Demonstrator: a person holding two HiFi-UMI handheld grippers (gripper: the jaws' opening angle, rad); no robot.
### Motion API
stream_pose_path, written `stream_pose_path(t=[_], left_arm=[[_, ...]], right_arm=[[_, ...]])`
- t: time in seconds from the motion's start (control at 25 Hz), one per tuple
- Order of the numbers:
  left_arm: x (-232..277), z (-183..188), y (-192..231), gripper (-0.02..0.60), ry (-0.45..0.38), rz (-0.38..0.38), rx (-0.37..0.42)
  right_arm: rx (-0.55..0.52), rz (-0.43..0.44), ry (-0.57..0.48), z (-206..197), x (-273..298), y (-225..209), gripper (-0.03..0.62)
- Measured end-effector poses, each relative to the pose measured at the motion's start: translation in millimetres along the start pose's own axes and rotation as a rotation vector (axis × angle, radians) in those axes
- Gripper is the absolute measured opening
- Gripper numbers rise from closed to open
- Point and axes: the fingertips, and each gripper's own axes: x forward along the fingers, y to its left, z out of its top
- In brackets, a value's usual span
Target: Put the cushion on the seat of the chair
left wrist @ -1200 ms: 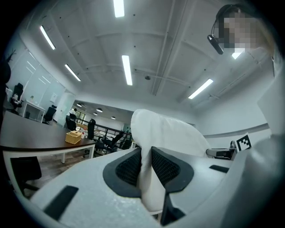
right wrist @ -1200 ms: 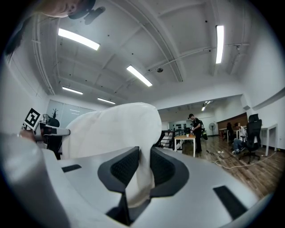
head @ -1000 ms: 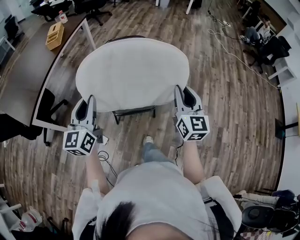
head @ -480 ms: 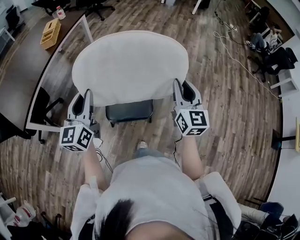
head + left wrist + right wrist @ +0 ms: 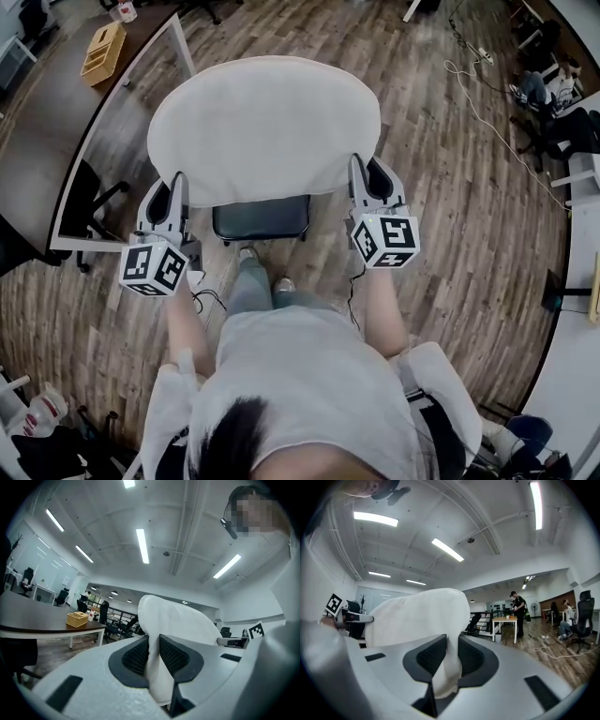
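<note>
Seen from above, a person stands on a wood floor (image 5: 450, 187) and holds a white cushion (image 5: 264, 127) in the air with two hand-held grippers. The cushion is a broad oval and lies flat, with its wide face turned up. Its long axis runs from left to right, from one gripper across to the other. The far edge is rounded and the near edge is straighter.

The left gripper (image 5: 175, 186) pinches the cushion's near left corner. The right gripper (image 5: 360, 171) pinches the near right corner. Both point level and away from the person.

In the left gripper view, the left gripper (image 5: 153, 641) has its jaws set narrow, with a fold of the cushion (image 5: 173, 620) squeezed between the dark pads. The rest of the cushion swells up beyond them. The right gripper view shows the same. The right gripper (image 5: 451, 648) clamps a fold, and the cushion (image 5: 417, 616) rises behind it.

The cushion hangs over a chair and hides most of it from above. Only a strip of the dark seat (image 5: 261, 220) shows, just under the cushion's near edge and between the two grippers. Whether the cushion touches the chair cannot be told.

A dark desk (image 5: 47, 159) stands to the left, with a yellow box (image 5: 103, 49) near its far end.
</note>
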Motion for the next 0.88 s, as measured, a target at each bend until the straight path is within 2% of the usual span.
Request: stream_pose_path(t=[0.28,0.88], left_arm=[[30.7,-33.3,33.8,0.058,0.098,0.003,-0.035],[83.1,-148.6,118.4,0.058,0.388,0.01,-0.165]], right_arm=[[0.042,-0.016,0.107,-39.5,40.8,-1.5,0.058],[0.145,-0.091,0.412,-166.7,105.4,11.1,0.06]])
